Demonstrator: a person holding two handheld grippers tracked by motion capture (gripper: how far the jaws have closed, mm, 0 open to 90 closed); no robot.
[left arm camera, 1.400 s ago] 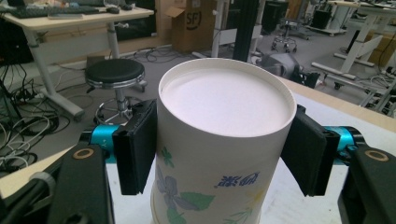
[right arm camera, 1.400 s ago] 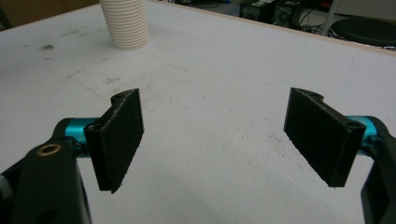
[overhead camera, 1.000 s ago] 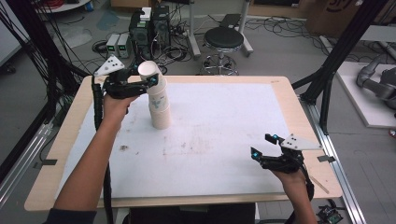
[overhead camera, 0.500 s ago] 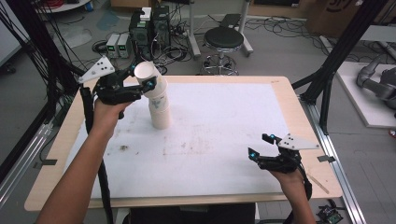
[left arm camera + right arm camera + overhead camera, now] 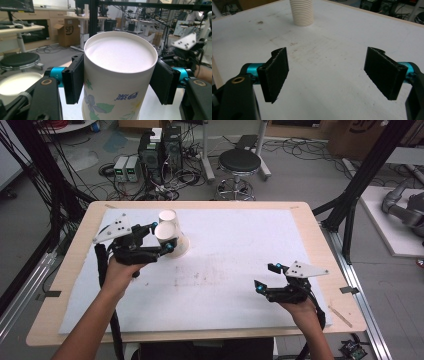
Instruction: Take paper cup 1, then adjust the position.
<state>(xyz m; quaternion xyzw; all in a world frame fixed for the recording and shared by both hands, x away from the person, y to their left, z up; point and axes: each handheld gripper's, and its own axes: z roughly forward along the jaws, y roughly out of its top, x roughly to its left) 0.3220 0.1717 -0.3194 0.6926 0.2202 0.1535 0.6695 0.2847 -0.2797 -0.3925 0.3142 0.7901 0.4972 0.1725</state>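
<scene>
Change: since the earlier frames the paper cup has been drawn off the top of the stack of cups and carried lower, toward the near left.
Table: a white sheet is laid over it, smudged near the middle; the stack is stood at the far left.
Stack of cups: seen upside down, ribbed with many rims in the right gripper view.
Paper cup: held upside down above the table, just beside the stack, base uppermost.
Handling: judged light, thin-walled and easily crushed; best taken by the sides near the stiffer base, with gentle pressure.
Left hand-held gripper: clamped on the cup, one pad pressed on each side.
Right hand-held gripper: held wide apart, nothing between the pads, low over the near right of the table.
</scene>
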